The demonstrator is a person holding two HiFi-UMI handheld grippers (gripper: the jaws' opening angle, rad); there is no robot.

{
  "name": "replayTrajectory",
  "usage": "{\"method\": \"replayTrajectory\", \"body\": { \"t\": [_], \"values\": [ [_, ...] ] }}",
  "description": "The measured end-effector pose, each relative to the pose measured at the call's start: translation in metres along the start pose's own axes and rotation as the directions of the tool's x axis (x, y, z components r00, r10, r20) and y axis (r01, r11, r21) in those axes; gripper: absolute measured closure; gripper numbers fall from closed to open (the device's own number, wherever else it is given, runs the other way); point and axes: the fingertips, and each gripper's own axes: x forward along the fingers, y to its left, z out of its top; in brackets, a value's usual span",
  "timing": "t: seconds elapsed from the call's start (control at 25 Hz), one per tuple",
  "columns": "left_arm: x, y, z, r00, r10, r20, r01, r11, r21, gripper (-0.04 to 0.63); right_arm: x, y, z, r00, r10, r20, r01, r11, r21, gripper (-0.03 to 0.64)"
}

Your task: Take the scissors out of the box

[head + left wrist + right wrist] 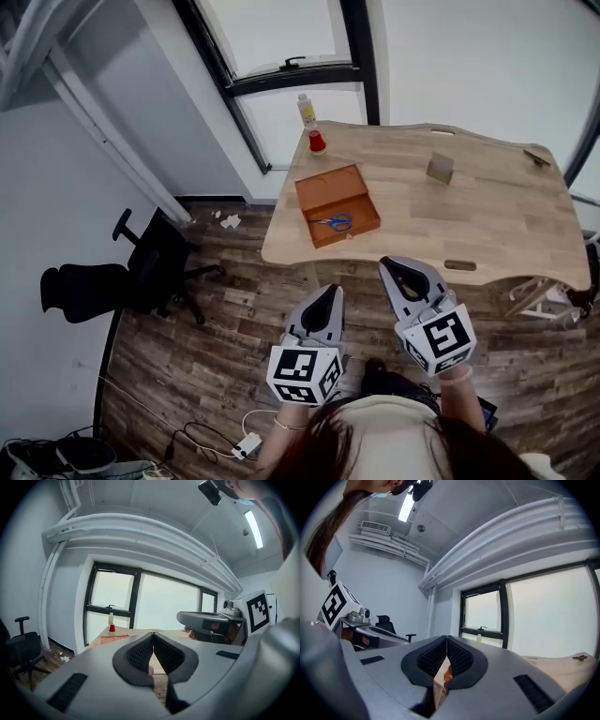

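Observation:
Blue-handled scissors [335, 222] lie inside an open orange box [337, 204] on the near left part of a wooden table [469, 220]. Both grippers hang in front of the table's near edge, short of the box, over the floor. My left gripper [328, 292] is shut with nothing between its jaws, its tips meeting in the left gripper view [153, 634]. My right gripper [401, 269] is also shut and empty, tips together in the right gripper view [447, 638]. The box [115, 638] shows far off past the left jaws.
A red cup [318, 142] and a white bottle [307, 111] stand at the table's far left corner. A small grey block [440, 167] sits mid-table. A black office chair [141, 267] stands on the wood floor at left, cables [211, 439] lie near my feet.

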Motion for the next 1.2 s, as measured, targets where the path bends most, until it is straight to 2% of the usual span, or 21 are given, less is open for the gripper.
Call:
{"method": "replayTrajectory", "body": {
  "t": [0.4, 0.8, 1.2],
  "values": [
    [0.04, 0.007, 0.004, 0.998, 0.06, -0.005, -0.06, 0.998, 0.002, 0.577, 0.026, -0.031, -0.006, 0.998, 0.055, -0.019, -0.057, 0.994, -0.09, 0.588],
    [0.055, 0.017, 0.002, 0.995, 0.096, -0.013, -0.096, 0.995, -0.001, 0.577, 0.043, -0.04, -0.016, 0.996, 0.092, -0.015, -0.093, 0.991, -0.097, 0.588],
    [0.088, 0.041, 0.008, 0.996, 0.088, -0.006, -0.088, 0.996, -0.004, 0.577, 0.078, -0.058, -0.02, 0.997, 0.076, -0.002, -0.076, 0.992, -0.1, 0.588]
  ]
}}
